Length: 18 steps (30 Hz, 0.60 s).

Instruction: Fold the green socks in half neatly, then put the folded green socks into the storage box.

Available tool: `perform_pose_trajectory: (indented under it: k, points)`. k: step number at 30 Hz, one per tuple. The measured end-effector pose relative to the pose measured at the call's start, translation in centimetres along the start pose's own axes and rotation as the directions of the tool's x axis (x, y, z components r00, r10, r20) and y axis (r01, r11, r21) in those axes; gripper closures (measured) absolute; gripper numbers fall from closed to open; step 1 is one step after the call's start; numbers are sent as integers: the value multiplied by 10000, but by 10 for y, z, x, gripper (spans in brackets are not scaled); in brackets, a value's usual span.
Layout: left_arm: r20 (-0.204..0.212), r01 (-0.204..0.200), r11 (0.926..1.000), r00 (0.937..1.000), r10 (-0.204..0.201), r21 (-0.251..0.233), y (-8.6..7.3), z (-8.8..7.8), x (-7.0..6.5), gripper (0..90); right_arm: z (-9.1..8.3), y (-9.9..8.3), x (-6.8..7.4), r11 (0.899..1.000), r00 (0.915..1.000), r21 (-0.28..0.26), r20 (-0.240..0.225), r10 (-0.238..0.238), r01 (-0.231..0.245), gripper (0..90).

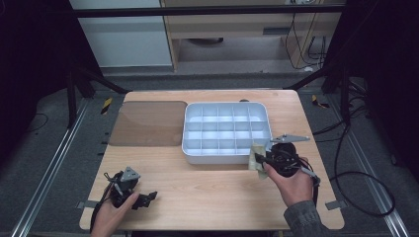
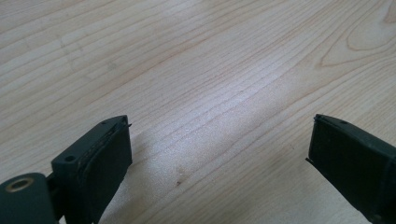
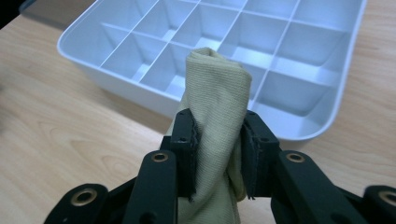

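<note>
My right gripper [image 3: 218, 154] is shut on a rolled pale yellow-green cloth [image 3: 217, 93], pressed between both pads and sticking up past them. In the high view that gripper [image 1: 261, 159] holds the cloth [image 1: 256, 159] just off the front right corner of the white compartment tray [image 1: 192, 148]. The tray [image 3: 327, 126] shows several empty cells right behind the cloth. My left gripper [image 1: 148, 198] rests low near the table's front left, pointing right. Its jaws [image 2: 219, 154] stand wide apart over bare wood with nothing between them.
A brown translucent lid [image 1: 148, 123] lies flat to the left of the tray. The light wooden table [image 1: 207, 187] ends close in front of both hands. Black frame bars and cables run beside and behind the table.
</note>
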<state>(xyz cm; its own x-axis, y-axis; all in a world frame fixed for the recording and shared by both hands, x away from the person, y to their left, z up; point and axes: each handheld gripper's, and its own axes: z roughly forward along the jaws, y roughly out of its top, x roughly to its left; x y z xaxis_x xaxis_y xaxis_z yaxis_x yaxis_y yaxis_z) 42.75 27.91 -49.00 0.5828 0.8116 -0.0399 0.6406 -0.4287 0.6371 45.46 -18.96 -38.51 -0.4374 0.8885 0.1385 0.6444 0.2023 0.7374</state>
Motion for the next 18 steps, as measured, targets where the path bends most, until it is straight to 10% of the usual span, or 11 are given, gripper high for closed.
perform_pose_trajectory:
  k: [18]
  points:
    - [-159,-175,9997,9997,178,175,3,9,3,47,-1,60,-35,9985,9958,-183,765,-502,517,696]
